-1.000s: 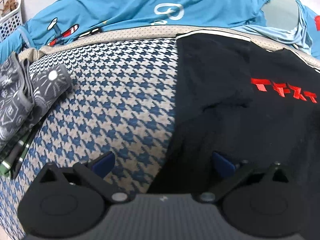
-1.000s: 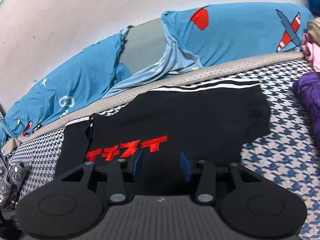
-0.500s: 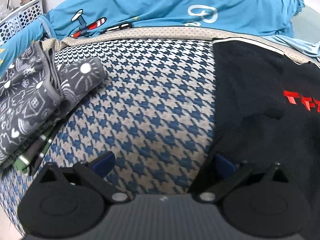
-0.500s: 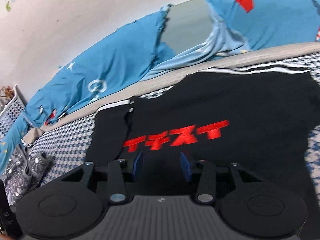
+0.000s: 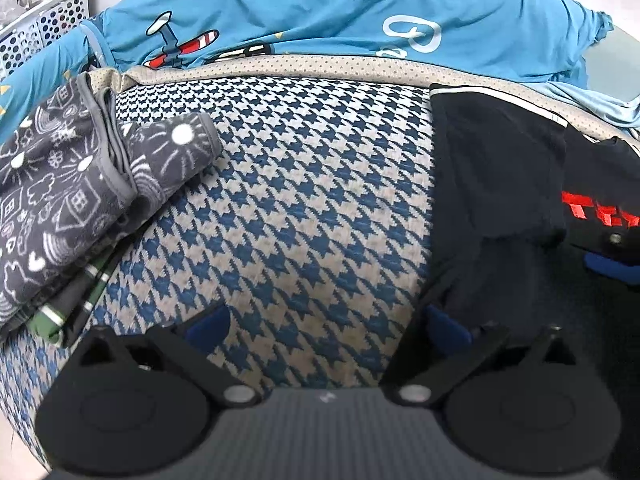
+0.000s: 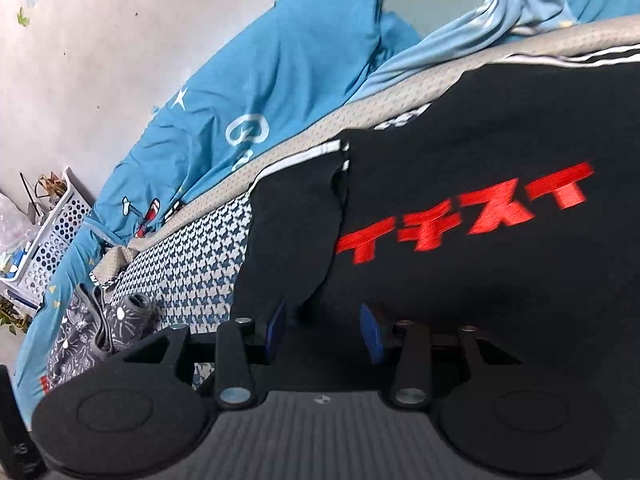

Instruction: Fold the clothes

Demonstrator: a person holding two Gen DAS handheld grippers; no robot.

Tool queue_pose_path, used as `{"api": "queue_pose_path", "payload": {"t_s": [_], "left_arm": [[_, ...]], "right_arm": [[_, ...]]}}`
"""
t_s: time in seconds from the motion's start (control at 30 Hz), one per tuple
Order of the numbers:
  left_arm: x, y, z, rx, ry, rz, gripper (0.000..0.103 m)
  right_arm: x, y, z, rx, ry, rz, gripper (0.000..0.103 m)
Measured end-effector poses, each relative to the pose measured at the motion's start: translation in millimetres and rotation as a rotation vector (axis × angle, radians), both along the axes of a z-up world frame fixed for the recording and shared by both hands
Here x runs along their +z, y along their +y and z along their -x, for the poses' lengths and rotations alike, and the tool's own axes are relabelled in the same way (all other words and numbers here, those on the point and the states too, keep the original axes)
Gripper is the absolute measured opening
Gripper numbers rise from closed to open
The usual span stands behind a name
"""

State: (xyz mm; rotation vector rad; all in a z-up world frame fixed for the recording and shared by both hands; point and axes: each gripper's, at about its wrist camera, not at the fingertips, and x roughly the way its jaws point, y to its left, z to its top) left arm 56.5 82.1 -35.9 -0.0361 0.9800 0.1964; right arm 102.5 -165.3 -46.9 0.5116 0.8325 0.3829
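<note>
Fabric fills both views: we see a black T-shirt (image 6: 500, 184) with red lettering (image 6: 464, 216) spread flat on the houndstooth cover (image 5: 304, 200). Our left gripper (image 5: 326, 326) stands wide apart at the shirt's sleeve edge, its right pad at four o'clock against the black cloth. Our right gripper (image 6: 322, 330) hangs half apart, gripping nothing. Folded grey clothes (image 5: 80, 184) lie at nine o'clock.

Bare houndstooth cover (image 5: 304, 200) between folded grey clothes (image 5: 72, 184) and black shirt (image 5: 496, 176).
</note>
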Motion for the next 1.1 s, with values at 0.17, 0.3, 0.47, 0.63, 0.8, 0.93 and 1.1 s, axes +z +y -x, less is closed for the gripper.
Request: {"api": "queue_pose_path", "payload": {"t_s": [0.17, 0.3, 0.47, 0.63, 0.8, 0.93, 1.1], "left_arm": [[3, 6, 4, 0.003, -0.004, 0.009, 0.103], [5, 11, 5, 0.016, -0.003, 0.028, 0.103], [8, 13, 7, 0.017, -0.010, 0.042, 0.103], [10, 15, 8, 0.022, -0.011, 0.047, 0.103], [13, 21, 10, 0.038, -0.019, 0.052, 0.103], [16, 27, 14, 0.058, -0.029, 0.040, 0.103], [17, 39, 18, 0.098, -0.036, 0.023, 0.103]], "right_arm": [[-6, 13, -8, 0.011, 0.004, -0.029, 0.041], [-10, 24, -13, 0.012, -0.011, -0.021, 0.041], [-10, 31, -18, 0.014, -0.040, -0.006, 0.041], [-11, 38, -24, 0.018, -0.072, 0.009, 0.040], [-14, 47, -28, -0.007, -0.107, 0.060, 0.012], [-9, 55, -29, 0.009, -0.140, 0.066, 0.007], [1, 78, -24, 0.103, -0.207, 0.033, 0.006]]}}
